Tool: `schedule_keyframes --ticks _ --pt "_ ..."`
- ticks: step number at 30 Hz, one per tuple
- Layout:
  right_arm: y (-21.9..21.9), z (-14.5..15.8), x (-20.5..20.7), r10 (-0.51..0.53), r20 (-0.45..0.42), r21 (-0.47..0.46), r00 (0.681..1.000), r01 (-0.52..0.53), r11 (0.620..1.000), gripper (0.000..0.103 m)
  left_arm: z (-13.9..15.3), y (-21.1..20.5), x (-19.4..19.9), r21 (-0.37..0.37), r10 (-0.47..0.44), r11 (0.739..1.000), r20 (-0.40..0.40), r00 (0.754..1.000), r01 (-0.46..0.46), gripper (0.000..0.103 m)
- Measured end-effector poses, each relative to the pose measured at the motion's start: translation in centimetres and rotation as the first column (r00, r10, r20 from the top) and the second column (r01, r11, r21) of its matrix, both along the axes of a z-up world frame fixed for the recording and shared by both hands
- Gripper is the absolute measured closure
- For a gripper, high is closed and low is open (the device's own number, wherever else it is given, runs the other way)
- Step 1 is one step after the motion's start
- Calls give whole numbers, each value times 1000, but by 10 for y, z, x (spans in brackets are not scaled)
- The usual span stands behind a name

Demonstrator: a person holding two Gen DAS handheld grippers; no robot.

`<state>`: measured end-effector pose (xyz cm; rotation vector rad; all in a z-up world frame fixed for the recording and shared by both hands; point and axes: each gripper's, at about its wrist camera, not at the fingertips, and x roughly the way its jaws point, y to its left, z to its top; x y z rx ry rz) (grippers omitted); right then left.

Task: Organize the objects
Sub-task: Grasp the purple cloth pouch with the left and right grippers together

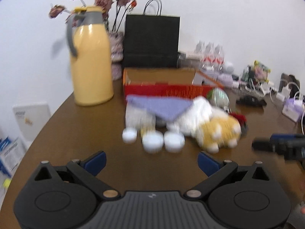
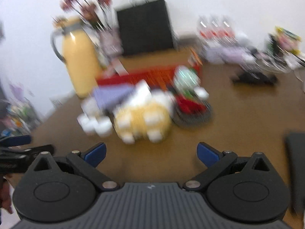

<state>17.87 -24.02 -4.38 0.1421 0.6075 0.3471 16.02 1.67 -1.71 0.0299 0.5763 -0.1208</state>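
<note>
Both claws spread and empty, facing a pile of loose things on the brown table (image 1: pixel 80 133).

Left gripper (image 1: pixel 152 161) wide open, nothing between its blue pads; right gripper (image 2: pixel 151 152) likewise open and bare. Straight ahead of the left one, near but not touching: three white-capped bottles (image 1: pixel 152 140) lying on their sides, caps toward the claw, long axes running away from it, partly under a lilac cloth (image 1: pixel 164 107). Just right of those, a yellow-and-white plush toy (image 1: pixel 215 127), dead ahead of the right claw. Behind both, an open red box (image 1: pixel 165 90), probably the destination. Left hand judged better placed for the bottles, right for the plush. Much motion blur, so fine contacts unclear.
</note>
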Motion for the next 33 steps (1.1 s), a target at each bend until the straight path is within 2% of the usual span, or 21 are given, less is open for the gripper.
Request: schedule_keyframes --ticks 1,2,4,7,9,10,11,14,16,17,18,20,23,27,30,31,33 --pt "3 1 13 39 -44 12 998 -39 999 0 1 2 16 9 -9 1000 -12 1000 9 3" --pt "4 4 20 52 -41 49 998 -50 998 0 3 5 29 5 -10 1000 -4 1000 10 3" --pt "9 12 31 80 32 146 996 -84 986 0 11 13 58 -10 3 1000 31 1000 -2 2" --pt "37 21 59 80 70 119 994 -88 989 0 18 24 108 2 23 1000 74 997 -23 1" --pt "54 18 79 68 64 115 996 -75 991 13 13 28 140 27 3 1000 74 997 -5 1" --pt "62 14 93 69 42 134 997 -74 988 30 8 29 158 33 -11 999 54 998 9 4" --pt "68 7 106 70 9 150 998 -70 986 49 3 31 176 37 -36 999 22 999 35 14" --pt "82 -9 134 51 -72 171 996 -38 984 64 -9 37 215 -16 -45 999 -60 997 44 34" --pt "88 -19 144 24 -87 164 996 -10 986 71 -17 40 227 -49 -70 997 -101 992 66 38" --pt "90 -22 147 23 -86 174 996 -8 985 80 -20 42 228 -63 -91 994 -107 990 85 53" --pt "91 -23 149 22 -81 185 996 -7 983 85 -20 44 229 -94 -118 990 -99 988 108 61" --pt "91 -24 151 28 -77 192 997 -13 981 98 -13 49 225 -130 -111 987 -93 989 99 84" --pt "89 -12 138 40 -30 181 999 -34 983 98 1 45 208 -120 -123 986 -62 990 115 98" --pt "81 12 107 100 47 185 994 -107 977 98 28 36 152 -129 -111 985 17 994 113 98" --pt "72 28 68 188 77 129 979 -197 972 98 35 28 91 -152 -98 982 76 992 109 98" --pt "66 27 53 212 59 119 976 -217 969 98 30 26 69 -187 -94 977 65 993 105 98" --pt "56 19 29 228 4 91 974 -227 970 98 12 22 35 -279 -95 956 -8 995 89 98"
